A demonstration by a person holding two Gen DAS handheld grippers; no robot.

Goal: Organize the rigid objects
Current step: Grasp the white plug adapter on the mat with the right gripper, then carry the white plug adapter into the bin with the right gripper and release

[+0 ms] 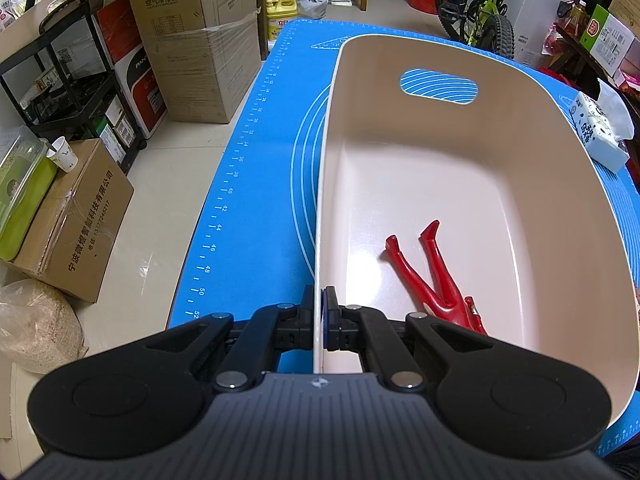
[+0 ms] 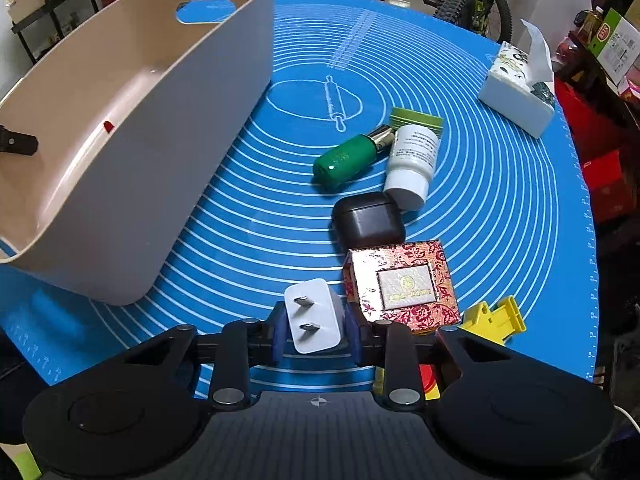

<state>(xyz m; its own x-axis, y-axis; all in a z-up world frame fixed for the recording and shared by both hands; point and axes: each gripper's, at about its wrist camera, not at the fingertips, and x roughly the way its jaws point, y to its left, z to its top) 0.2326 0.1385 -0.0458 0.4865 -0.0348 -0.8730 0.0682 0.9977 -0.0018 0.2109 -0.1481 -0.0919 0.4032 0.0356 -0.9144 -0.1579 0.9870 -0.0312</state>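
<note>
Closing on a white two-prong plug adapter [image 2: 316, 316] with the right tool [image 2: 316, 330], beside the beige plastic bin [image 2: 132, 184].

The adapter sits on the blue silicone mat [image 2: 256, 208] covering the surface, prongs facing up toward the camera, between the right tool's blue pads, which look to be touching its sides. The bin lies to its left, so the carry goes leftward over the near wall. The left tool [image 1: 319, 320] is clamped shut on the bin's rim [image 1: 320, 240], steadying it; red pliers [image 1: 436, 280] already lie inside.

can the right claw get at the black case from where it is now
Probably not right away: the right claw is closed on the white plug adapter. The black case lies just beyond, its near side crowded by the patterned box.
</note>
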